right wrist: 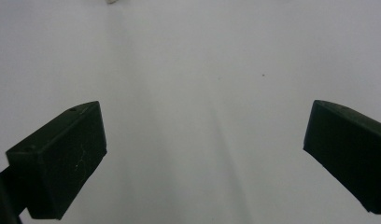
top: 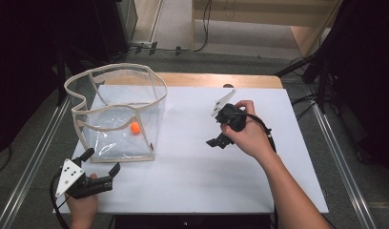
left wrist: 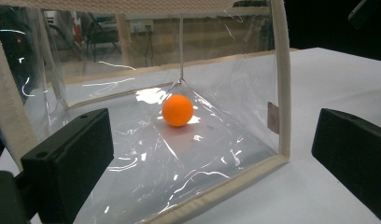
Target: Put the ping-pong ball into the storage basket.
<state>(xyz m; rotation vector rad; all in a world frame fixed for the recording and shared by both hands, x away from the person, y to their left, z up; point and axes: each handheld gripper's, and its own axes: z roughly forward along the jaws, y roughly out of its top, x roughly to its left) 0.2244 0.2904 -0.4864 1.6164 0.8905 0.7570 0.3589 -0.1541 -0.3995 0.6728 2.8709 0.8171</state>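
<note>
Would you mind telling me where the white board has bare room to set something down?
Free: the middle strip between the clear bag and the right gripper, plus the near edge between both hands. Crowded: the left side, where the bag stands with the left gripper before it.

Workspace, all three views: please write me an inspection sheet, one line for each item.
Surface: white table top, bare around the bag.
Job's things: clear plastic bag with beige fabric edging, standing open; small orange ball inside on its floor.
Clutter: nothing seen.
Grippers: left gripper open, facing the bag; right gripper open, over bare table.
Cables: black cable trails from right gripper.
Surroundings: grey floor, dark stands.
</note>
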